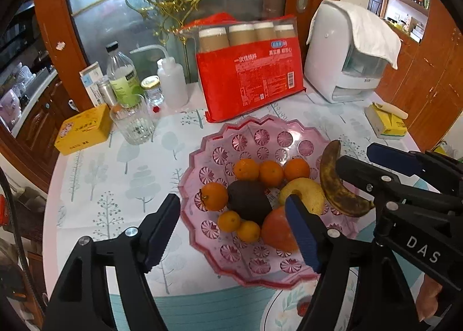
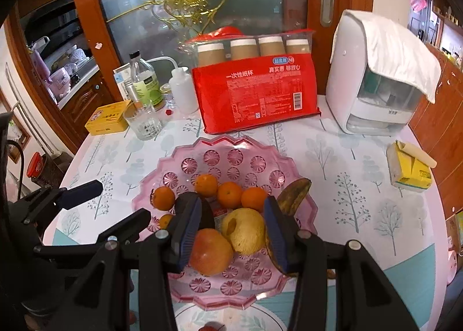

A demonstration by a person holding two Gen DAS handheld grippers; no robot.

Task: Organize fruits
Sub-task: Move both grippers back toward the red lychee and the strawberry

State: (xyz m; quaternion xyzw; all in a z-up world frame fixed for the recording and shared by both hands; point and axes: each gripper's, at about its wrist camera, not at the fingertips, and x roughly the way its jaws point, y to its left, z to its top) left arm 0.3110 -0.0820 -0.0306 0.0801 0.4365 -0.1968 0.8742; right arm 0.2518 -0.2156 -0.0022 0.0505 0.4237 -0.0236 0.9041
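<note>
Nearest the front edge of the table, the right tool (image 2: 233,232) hangs over the pink fruit tray (image 2: 185,287) with its jaws apart and nothing between them. They straddle the red apple (image 2: 210,254) and the yellow apple (image 2: 246,229) without touching either, as far as I can tell. The left tool (image 1: 231,228) is likewise spread wide and empty, its inner finger hovering over the same red apple.

The two tools sit close together here. If both go down at once they could knock fingers, or shove the round fruit sideways.

The overripe banana (image 2: 295,195) lies draped on the tray's right rim, part of it hidden behind the right tool's finger. A nudge from that finger could tip it off the rim onto the table, and it looks soft enough to split under a hard squeeze.

Further in, a dark avocado (image 1: 247,205) sits among the small oranges (image 1: 270,173). These would roll if an apple were dragged rather than lifted.

Beyond the tray, toward the table's far left corner, an empty glass (image 2: 143,123) and some bottles (image 2: 144,82) stand. A wide swing carrying fruit that way might topple them.
</note>
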